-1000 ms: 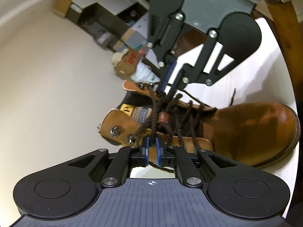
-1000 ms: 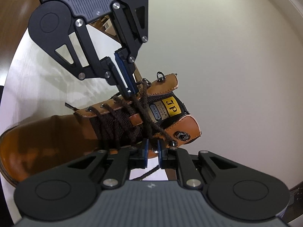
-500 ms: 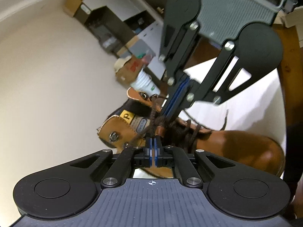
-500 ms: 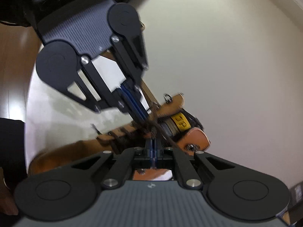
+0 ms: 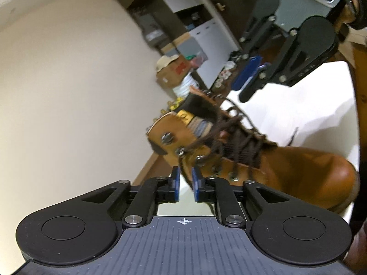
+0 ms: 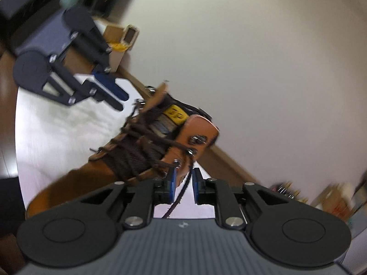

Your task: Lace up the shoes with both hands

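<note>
A white table carries a tan leather boot with dark brown laces.

Your tan leather boot carries dark brown laces and a yellow tongue label; it sits on a white tabletop, and both black grippers have blue pads

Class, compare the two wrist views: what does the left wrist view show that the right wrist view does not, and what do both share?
Only the left wrist view shows the boot's toe and the dark shelving. Only the right wrist view shows the lace end running between the opening right tool, untouched by its pads. Both show the brown boot, its yellow tongue label and the white table.
</note>
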Available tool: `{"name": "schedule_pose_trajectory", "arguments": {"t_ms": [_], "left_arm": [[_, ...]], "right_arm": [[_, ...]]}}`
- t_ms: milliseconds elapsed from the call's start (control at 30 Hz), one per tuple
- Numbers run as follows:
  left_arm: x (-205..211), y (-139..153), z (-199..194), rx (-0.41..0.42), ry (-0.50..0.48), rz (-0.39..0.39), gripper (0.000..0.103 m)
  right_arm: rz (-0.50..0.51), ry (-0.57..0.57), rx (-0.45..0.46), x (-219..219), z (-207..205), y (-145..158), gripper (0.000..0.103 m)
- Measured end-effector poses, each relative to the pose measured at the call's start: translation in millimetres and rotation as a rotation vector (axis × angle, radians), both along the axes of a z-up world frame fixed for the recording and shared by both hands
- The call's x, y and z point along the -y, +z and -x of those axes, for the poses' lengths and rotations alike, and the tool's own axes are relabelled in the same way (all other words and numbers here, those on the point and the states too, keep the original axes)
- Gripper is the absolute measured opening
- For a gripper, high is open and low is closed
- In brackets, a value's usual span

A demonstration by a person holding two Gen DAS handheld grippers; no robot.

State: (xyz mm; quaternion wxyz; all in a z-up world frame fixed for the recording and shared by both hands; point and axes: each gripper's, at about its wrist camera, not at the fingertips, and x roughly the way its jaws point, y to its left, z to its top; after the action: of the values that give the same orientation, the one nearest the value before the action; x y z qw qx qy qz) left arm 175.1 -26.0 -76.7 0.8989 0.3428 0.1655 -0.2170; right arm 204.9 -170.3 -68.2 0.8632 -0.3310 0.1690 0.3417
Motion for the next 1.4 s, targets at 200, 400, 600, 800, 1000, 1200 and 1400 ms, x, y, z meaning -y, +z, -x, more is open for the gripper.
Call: {"name": "schedule_pose_trajectory", "arguments": {"t_ms": [200, 400, 600, 800, 1000, 1200, 1400], "left_arm": [[-13, -7, -3, -0.026, 0.020, 0.032, 0.018], [-19, -12, -7, -0.047, 0.010, 0.054, 0.003], [-9, -39, 8, -0.130, -0.025, -0.051, 0.002], [-13, -32, 19, -0.138, 0.016, -0.064, 0.005], [-15, -36, 27, -0.181, 0.073, -0.060, 0.007], [-22, -29, 42, -0.181, 0.095, -0.052, 0.007], [-33, -31, 50, -0.190, 0.102, -0.052, 0.007]], "right_arm": [[-0.044, -0.012, -0.081, 9, -16, -6, 0.021], [-0.080, -0.027, -0.142, 9, -33, -15, 0.003], [-0.039, -0.050, -0.260, 25, -23, -38, 0.003], [-0.079, -0.038, -0.347, 35, -5, -12, 0.002], [-0.339, -0.012, -0.546, 34, -16, 1, 0.003], [-0.817, -0.031, -0.853, 19, -76, 0, 0.003], [-0.994, -0.172, -0.968, 45, -102, -30, 0.003]]}}
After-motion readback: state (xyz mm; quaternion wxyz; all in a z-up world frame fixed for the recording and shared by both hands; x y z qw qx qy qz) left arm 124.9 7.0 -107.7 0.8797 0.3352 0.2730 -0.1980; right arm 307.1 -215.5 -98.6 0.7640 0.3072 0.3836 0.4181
